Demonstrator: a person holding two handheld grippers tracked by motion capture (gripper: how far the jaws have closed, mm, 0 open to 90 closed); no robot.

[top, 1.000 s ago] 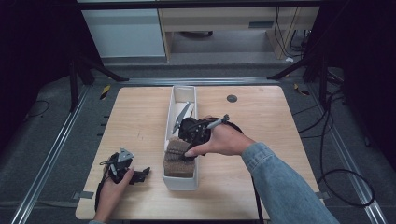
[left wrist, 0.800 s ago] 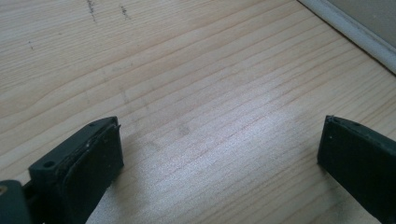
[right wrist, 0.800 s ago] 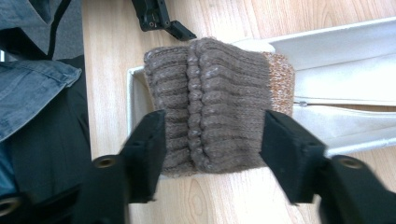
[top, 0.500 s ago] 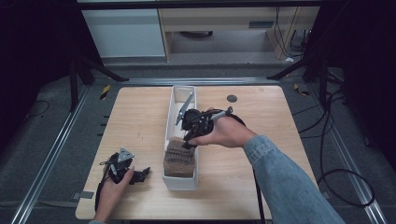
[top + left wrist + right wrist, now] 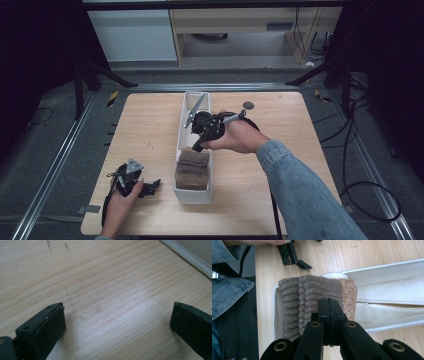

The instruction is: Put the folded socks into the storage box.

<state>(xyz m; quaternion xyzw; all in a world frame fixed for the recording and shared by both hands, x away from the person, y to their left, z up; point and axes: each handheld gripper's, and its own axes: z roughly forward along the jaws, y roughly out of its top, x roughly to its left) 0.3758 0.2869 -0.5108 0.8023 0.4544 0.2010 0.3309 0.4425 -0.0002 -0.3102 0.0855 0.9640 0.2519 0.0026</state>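
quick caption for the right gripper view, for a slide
Right gripper, jaws shut and empty, above folded brown knitwear in a white organiser box.

High view overhead, facing forward-down; gripper views close over table [image 5: 150,130].

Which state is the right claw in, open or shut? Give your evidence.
Shut. In the right gripper view the right claw has both black jaws pressed flat together with nothing between them, above the knitted items.
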